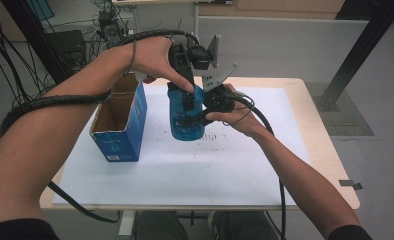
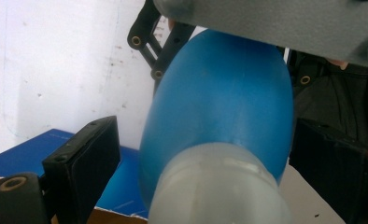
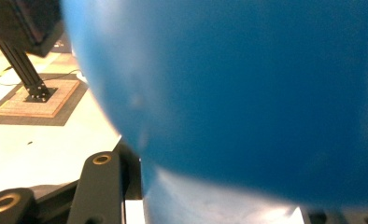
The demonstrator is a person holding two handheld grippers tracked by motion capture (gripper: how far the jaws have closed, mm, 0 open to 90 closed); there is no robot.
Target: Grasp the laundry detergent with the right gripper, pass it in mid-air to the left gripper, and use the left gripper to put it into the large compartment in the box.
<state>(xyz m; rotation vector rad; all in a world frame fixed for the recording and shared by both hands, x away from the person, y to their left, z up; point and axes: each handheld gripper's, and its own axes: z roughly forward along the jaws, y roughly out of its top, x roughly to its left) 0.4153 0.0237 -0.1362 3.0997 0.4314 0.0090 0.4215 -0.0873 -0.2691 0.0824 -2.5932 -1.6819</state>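
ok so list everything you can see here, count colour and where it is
blue bulb: one, blue body with a whitish translucent neck at one end, held above the middle of the table between the two grippers
cardboard box: one, blue outside and brown inside, top open, standing on the sheet left of the bulb
white sheet: one, white with dark specks, covering most of the tabletop
table: one, light wood, edges showing around the sheet
black post: one, black, on the floor beyond the right side of the table
left gripper: one, black jaws spread either side of the bulb near its neck, a gap beside the near jaw
right gripper: one, black, clamped on the bulb from the right
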